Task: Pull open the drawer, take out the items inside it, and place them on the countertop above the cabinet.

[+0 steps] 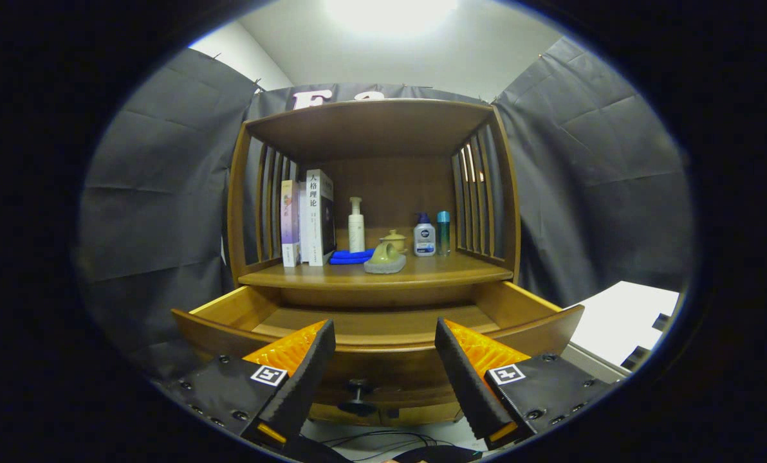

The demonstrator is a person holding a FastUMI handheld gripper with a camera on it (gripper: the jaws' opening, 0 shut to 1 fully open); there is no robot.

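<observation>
The wooden cabinet's drawer [229, 308] stands pulled out toward me, and the part of its floor that I see is bare wood. Its dark knob [358, 387] sits on the front panel, low between my fingers. My gripper [383, 334] is open, held just in front of the drawer's front edge with nothing between the fingers. On the countertop [448, 269] above the drawer lie a blue cloth [351, 256] and a green sponge-like item [385, 257] near the front. A small yellowish pot [394, 239] stands behind them.
Several upright books [309, 218] stand at the countertop's left. A white pump bottle [356, 225], a white and blue bottle [425, 236] and a teal bottle [443, 233] line the back. Slatted side walls and a top board enclose the shelf. Cables [383, 440] lie on the floor below.
</observation>
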